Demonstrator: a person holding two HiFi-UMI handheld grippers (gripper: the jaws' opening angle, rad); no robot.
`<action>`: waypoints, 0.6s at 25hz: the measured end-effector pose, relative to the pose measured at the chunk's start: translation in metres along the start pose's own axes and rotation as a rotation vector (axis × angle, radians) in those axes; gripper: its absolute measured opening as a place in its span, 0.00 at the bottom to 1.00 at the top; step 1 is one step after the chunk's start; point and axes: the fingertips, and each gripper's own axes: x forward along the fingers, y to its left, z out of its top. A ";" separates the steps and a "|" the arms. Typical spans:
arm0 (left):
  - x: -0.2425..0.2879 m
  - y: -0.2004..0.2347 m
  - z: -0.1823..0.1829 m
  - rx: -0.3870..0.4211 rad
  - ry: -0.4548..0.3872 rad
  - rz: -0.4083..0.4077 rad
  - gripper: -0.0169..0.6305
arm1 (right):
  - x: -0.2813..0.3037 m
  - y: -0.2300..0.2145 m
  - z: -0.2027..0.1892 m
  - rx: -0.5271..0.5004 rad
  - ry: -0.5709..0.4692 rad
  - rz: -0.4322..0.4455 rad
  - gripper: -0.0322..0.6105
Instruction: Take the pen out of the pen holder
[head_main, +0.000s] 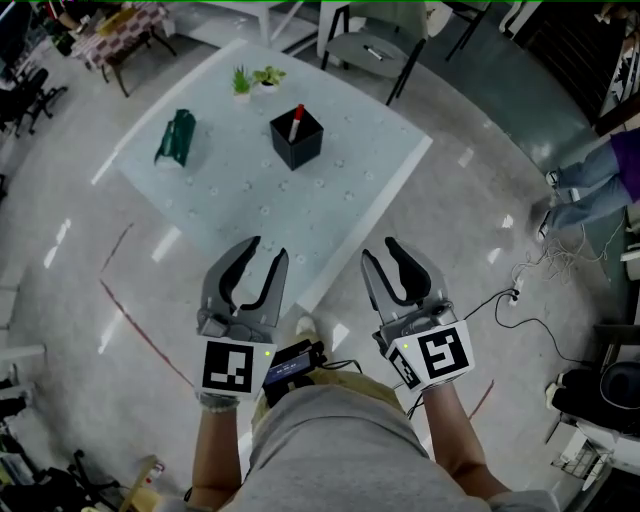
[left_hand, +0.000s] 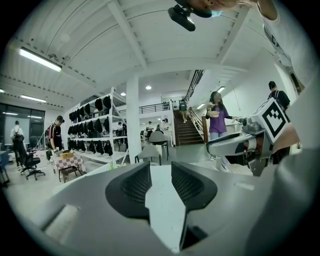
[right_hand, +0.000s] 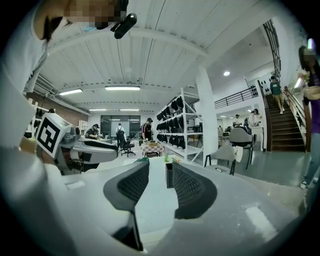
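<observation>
A black square pen holder (head_main: 296, 140) stands on the white table (head_main: 220, 185), and a red pen (head_main: 297, 121) sticks up out of it. Both grippers hover over the floor short of the table's near corner, far from the holder. My left gripper (head_main: 266, 250) is open with nothing between its fingers, and so is my right gripper (head_main: 380, 250). In the right gripper view the pen holder (right_hand: 168, 175) shows far off between the open jaws (right_hand: 157, 172), partly hidden by the right finger. Between the open jaws (left_hand: 161, 172) in the left gripper view there is only table top.
A dark green object (head_main: 175, 137) lies on the table's left part, and two small potted plants (head_main: 254, 79) stand at its far edge. A grey chair (head_main: 375, 45) stands beyond the table. Cables (head_main: 525, 290) and a person's legs (head_main: 595, 185) are on the floor at the right.
</observation>
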 end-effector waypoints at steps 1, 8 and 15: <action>0.003 0.004 0.000 -0.001 -0.001 0.000 0.23 | 0.005 -0.001 0.001 0.000 -0.001 -0.001 0.27; 0.017 0.028 -0.005 -0.004 0.003 -0.001 0.23 | 0.034 -0.008 0.004 -0.007 0.007 -0.011 0.28; 0.027 0.042 -0.007 0.023 0.010 -0.006 0.23 | 0.050 -0.009 0.002 -0.004 0.017 -0.007 0.28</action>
